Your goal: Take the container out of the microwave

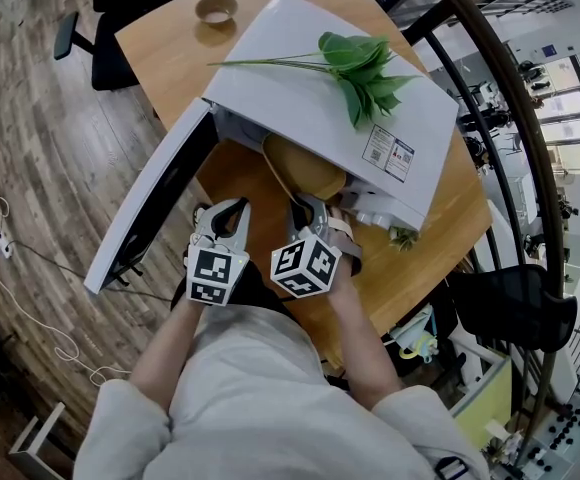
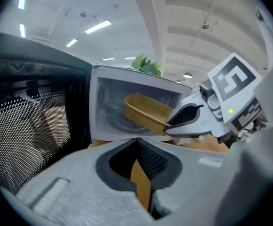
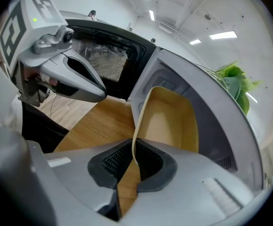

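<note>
Right gripper point(image 1: 308, 208) clamping the container point(image 1: 305, 168) at the microwave point(image 1: 310, 88) mouth; left gripper point(image 1: 225, 213) closed, empty.
I'm watching the right gripper's 2 jaws pinching the tan container's near rim. The container is sitting tilted, partly out of the cavity, w/ the door point(image 1: 150, 203) hanging open to the left. The left gripper is hovering just beside the right 1, jaws together w/ nothing btwn them. A green plant sprig point(image 1: 355, 63) is lying on the microwave top; the unit is resting on a wooden table point(image 1: 170, 48).
</note>
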The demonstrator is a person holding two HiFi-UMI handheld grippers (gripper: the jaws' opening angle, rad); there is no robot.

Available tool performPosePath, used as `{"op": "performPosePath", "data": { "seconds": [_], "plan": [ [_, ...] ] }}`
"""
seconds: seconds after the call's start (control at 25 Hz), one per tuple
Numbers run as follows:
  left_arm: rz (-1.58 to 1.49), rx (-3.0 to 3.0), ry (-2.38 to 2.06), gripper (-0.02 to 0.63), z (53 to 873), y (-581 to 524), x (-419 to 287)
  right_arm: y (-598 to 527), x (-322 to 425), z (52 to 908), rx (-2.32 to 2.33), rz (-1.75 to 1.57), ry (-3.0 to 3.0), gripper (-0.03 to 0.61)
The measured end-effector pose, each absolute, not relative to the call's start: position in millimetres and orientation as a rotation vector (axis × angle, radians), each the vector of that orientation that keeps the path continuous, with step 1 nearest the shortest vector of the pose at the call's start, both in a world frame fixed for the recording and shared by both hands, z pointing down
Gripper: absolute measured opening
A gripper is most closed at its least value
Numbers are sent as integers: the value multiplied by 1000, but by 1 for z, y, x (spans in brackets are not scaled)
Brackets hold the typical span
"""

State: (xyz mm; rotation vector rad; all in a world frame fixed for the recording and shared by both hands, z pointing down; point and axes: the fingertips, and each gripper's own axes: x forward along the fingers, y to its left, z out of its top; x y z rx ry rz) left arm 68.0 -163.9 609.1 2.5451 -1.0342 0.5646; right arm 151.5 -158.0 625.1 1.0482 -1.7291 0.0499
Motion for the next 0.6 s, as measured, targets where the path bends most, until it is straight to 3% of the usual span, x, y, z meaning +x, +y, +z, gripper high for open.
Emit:
{"op": "performPosePath", "data": {
  "seconds": [0.6],
  "plan": [
    [566, 2549, -1059, 3, 604, -142, 73, -131, 149, 621, 1018, 15, -1757, 32]
  ]
}}
